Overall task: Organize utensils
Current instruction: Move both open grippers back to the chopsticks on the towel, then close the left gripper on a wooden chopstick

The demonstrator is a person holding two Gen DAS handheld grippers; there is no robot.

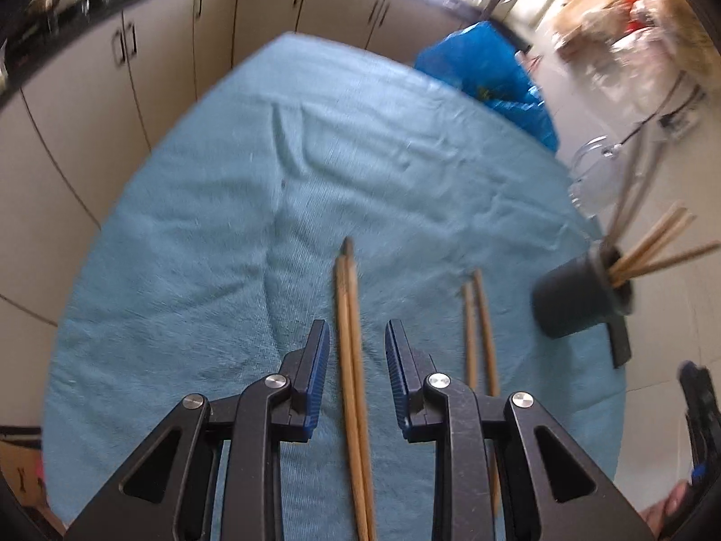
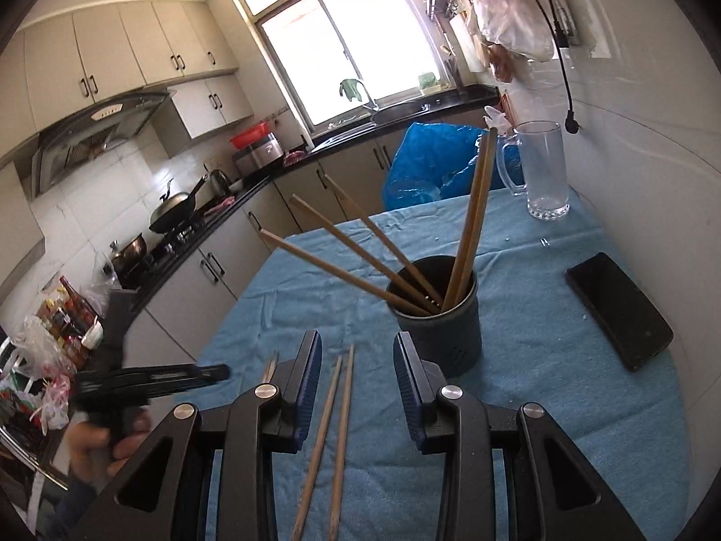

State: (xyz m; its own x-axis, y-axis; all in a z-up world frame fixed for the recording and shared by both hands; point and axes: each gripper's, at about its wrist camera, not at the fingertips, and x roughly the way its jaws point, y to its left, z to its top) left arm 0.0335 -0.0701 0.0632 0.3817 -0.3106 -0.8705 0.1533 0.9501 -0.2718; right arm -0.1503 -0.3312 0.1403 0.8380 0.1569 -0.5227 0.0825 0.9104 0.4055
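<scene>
A home kitchen. Beige wall cabinets (image 2: 130,52) hang above a range hood (image 2: 97,128), under which a wok (image 2: 173,214) and a pot (image 2: 130,250) sit on a gas stove (image 2: 173,239). A dark counter (image 2: 266,182) runs along base cabinets (image 1: 135,63) to a sink (image 2: 396,110) with a tap (image 2: 365,92) below a bright window (image 2: 342,36). Sauce bottles (image 2: 67,311) crowd the near end of the counter. Plastic bags (image 2: 509,9) hang on the tiled wall. A table with a blue cloth (image 1: 315,158) carries chopsticks (image 1: 353,360), a dark holder (image 2: 435,320), a glass jug (image 2: 543,169) and a phone (image 2: 619,309).
</scene>
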